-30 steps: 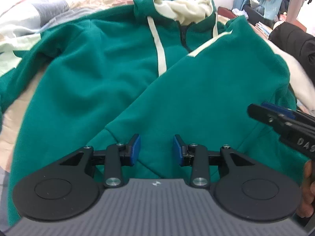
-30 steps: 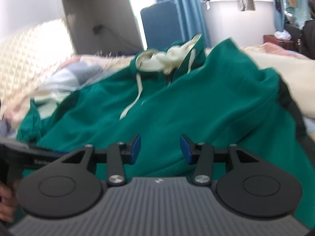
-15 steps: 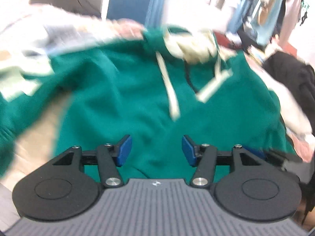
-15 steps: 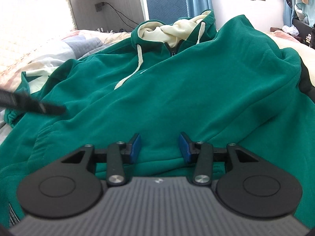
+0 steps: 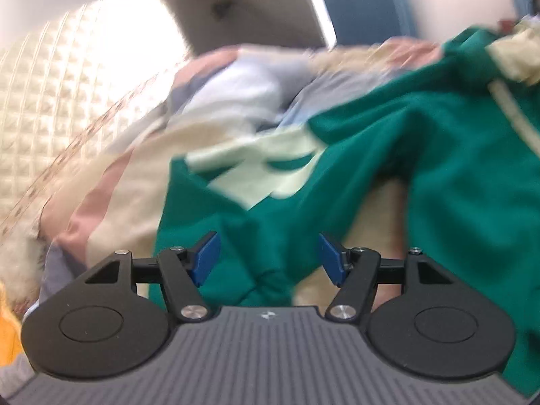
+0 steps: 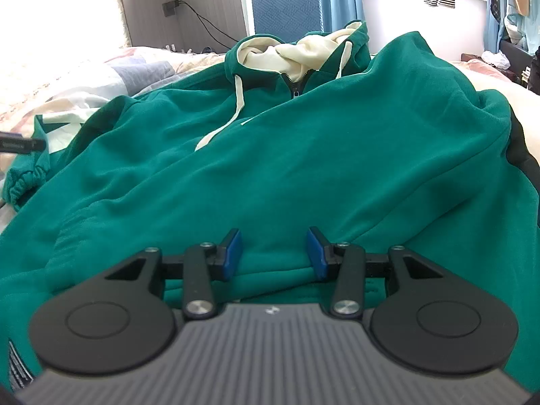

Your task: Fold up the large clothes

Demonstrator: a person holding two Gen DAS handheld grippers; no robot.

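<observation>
Now reaching for the sleeve (image 5: 270, 222) at the left of the green hoodie (image 6: 287, 155) on the bed (image 5: 114, 189). Left tongs (image 5: 268, 258) open, just opened wider, sleeve cloth seen between, not pinched. Right tongs (image 6: 274, 253) open over the near hem, gripping nothing. Next, probably: pinch sleeve, fold it across the body. Blurry on the left. Quilt (image 5: 236, 91) bunched beside the sleeve, could get caught.
</observation>
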